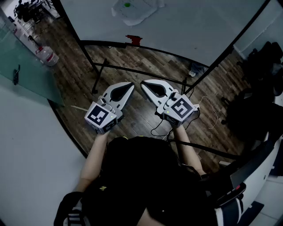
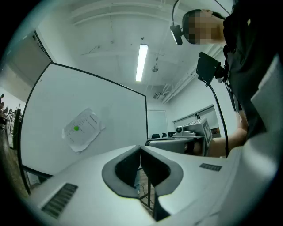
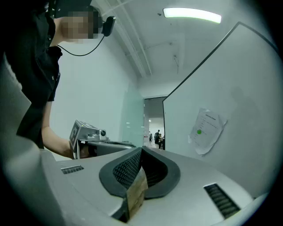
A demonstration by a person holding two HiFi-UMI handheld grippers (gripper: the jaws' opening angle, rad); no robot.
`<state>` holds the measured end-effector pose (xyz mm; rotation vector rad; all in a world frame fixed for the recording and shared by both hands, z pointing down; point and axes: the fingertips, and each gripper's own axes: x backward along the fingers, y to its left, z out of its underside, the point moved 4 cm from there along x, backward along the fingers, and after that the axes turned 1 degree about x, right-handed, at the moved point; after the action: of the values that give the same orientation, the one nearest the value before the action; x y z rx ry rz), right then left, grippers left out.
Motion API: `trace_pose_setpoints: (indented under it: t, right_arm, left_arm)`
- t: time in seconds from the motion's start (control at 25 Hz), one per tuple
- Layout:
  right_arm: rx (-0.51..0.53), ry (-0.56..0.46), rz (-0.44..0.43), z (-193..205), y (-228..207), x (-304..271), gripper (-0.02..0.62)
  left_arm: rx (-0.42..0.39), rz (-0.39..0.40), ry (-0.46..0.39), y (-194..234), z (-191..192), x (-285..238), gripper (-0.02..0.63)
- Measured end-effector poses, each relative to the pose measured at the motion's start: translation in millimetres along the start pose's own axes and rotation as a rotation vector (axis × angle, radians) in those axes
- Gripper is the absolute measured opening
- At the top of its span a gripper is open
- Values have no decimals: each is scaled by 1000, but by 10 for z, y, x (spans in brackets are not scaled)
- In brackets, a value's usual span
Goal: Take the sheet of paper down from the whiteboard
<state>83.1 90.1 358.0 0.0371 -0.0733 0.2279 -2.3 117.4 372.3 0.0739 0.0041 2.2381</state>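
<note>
I keep the left hand-held gripper [image 1: 130,85] and right hand-held gripper [image 1: 144,84] clenched, level and side by side, probably as a ready pose, because the sheet of paper [image 1: 132,11] hangs untouched on the whiteboard [image 1: 190,26], well apart from both.

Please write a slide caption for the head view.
Left gripper and right gripper, both shut, face the whiteboard bearing the sheet of paper.

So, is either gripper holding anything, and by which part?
Nothing is held. The left gripper and right gripper are both shut and empty; the white sheet of paper with a green dot hangs on the whiteboard, untouched.
</note>
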Motion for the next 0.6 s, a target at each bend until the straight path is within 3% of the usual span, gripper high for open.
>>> trace_pose_setpoints:
  t: [0.6]
  right_arm:
    - [-24,-18,-26,-5,16,43,17]
  left_arm:
    - [-7,-13,2,-97,-30,-17,-8]
